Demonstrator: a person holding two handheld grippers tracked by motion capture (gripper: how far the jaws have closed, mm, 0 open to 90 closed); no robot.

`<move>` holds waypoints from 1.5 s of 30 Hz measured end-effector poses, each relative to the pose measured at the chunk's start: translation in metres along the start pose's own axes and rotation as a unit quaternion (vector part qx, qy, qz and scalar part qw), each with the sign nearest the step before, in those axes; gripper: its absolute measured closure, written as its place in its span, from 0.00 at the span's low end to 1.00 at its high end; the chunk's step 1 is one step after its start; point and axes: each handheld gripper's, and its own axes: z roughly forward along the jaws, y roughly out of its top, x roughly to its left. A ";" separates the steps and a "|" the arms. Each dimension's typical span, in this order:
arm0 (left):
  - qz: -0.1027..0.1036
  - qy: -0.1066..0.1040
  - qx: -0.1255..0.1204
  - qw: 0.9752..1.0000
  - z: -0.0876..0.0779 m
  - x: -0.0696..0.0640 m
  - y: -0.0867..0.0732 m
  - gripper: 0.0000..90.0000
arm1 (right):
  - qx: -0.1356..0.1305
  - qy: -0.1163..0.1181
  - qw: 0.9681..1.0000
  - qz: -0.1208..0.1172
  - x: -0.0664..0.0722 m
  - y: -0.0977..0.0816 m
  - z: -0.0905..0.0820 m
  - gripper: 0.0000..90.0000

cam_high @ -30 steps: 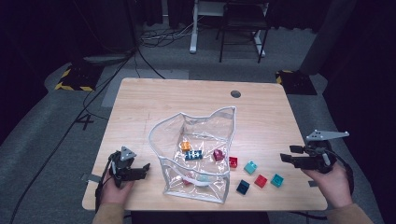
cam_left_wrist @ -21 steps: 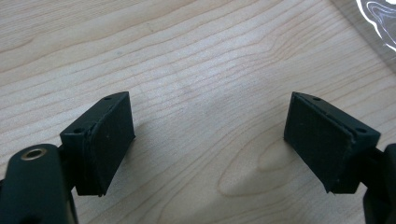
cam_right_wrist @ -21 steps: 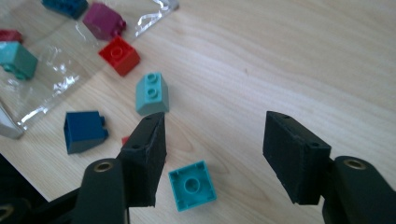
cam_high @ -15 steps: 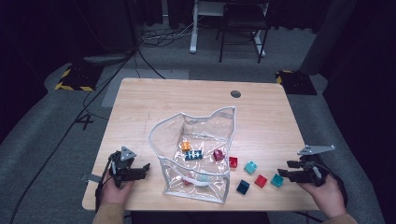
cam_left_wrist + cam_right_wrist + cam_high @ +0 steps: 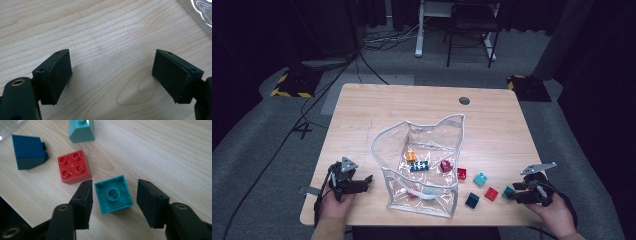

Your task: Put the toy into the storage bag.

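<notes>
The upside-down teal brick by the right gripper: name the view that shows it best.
The right gripper view: the teal brick lies hollow side up between the right gripper, whose jaws have just been closing but don't yet touch it. The high view shows it as a small teal speck at that gripper's tips.

A teal brick (image 5: 114, 194) is lying upside down on the tabletop (image 5: 162, 150), its hollow underside with one round tube facing up. It is sitting between the right gripper (image 5: 113, 202)'s jaws, just clear of both pads, which have just been closing around it.
</notes>
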 end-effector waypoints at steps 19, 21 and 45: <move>0.000 -0.001 0.001 1.000 0.000 0.000 0.000 0.18 | -0.022 0.003 1.000 -0.005 0.005 0.014 -0.020 0.66; 0.000 0.000 0.000 1.000 0.000 0.000 0.000 0.18 | -0.029 0.003 1.000 -0.007 0.006 0.017 -0.024 0.66; 0.001 -0.001 0.001 1.000 0.000 0.000 0.000 0.18 | -0.106 0.027 0.993 -0.048 0.027 0.070 -0.071 0.66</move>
